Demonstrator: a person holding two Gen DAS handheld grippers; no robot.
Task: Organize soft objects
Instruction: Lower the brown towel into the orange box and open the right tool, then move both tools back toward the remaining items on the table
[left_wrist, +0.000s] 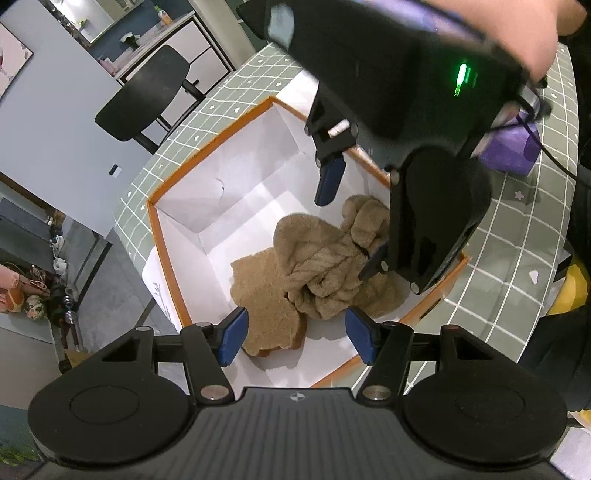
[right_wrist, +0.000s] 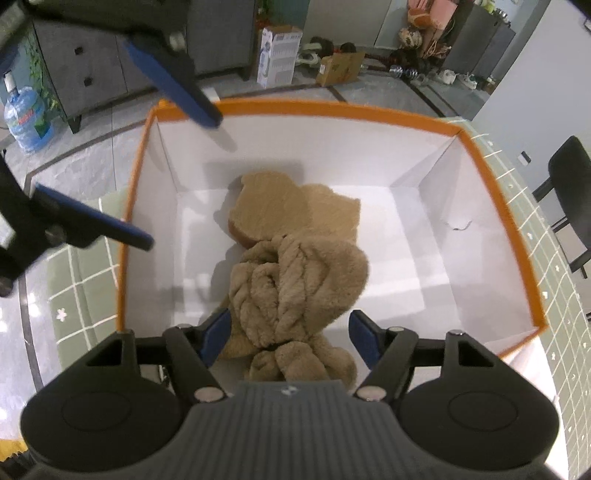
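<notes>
Rumpled tan towel (right_wrist: 295, 295) lies between right gripper's (right_wrist: 290, 338) parted jaws.

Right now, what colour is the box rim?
Orange: the box rim runs around white inner walls. It shows best in the right wrist view.

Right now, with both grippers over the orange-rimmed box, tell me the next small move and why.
Probably lift the right gripper straight up and out. Its fingers are spread wide around the tan plush toy, which already lies on the floor of the box against the bread-shaped cushion, so it looks released. The left gripper hovers open.
</notes>
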